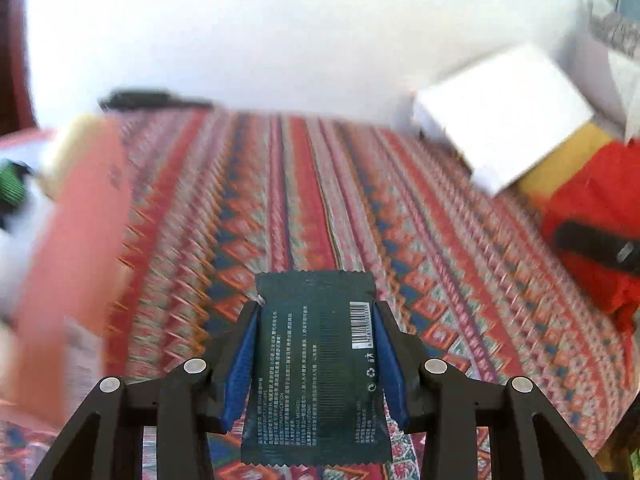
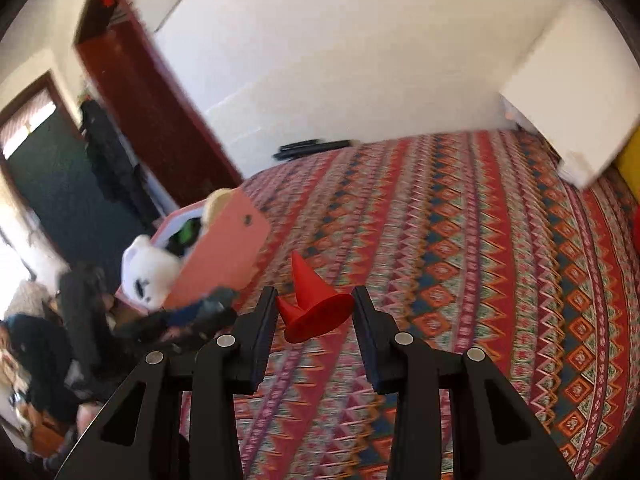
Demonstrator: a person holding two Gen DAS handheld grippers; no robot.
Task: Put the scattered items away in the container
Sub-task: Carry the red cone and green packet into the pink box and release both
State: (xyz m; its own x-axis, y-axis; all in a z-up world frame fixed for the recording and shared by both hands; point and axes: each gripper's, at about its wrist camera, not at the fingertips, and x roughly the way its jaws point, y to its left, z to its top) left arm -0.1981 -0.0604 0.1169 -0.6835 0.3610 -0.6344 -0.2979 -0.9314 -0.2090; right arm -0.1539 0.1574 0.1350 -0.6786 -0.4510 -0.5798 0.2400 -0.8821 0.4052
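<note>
**Two tongs, two items, one box to the left**

Left tongs (image 1: 316,312): clenched on a dark green sachet (image 1: 316,364), gripped across its short width by the blue pads (image 1: 244,360), so that its long axis runs forward along the fingers. The sachet is carried above the patterned bedspread (image 1: 360,200). The pink container (image 1: 76,248) lies to the left of these tongs, near and strongly blurred; a green item already sits inside it.

Right tongs (image 2: 314,308): the jaws stand apart on either side of a red cone (image 2: 310,300), which lies tipped, its tip pointing away and its wide base toward the camera. Whether the pads touch the base rim cannot be told. In this view the container (image 2: 224,248) stands forward and to the left, holding a white plush toy (image 2: 148,272).

Judgement: the left tongs are the nearer to the container, so the sachet probably goes in first, by a leftward carry over the near wall.
</note>
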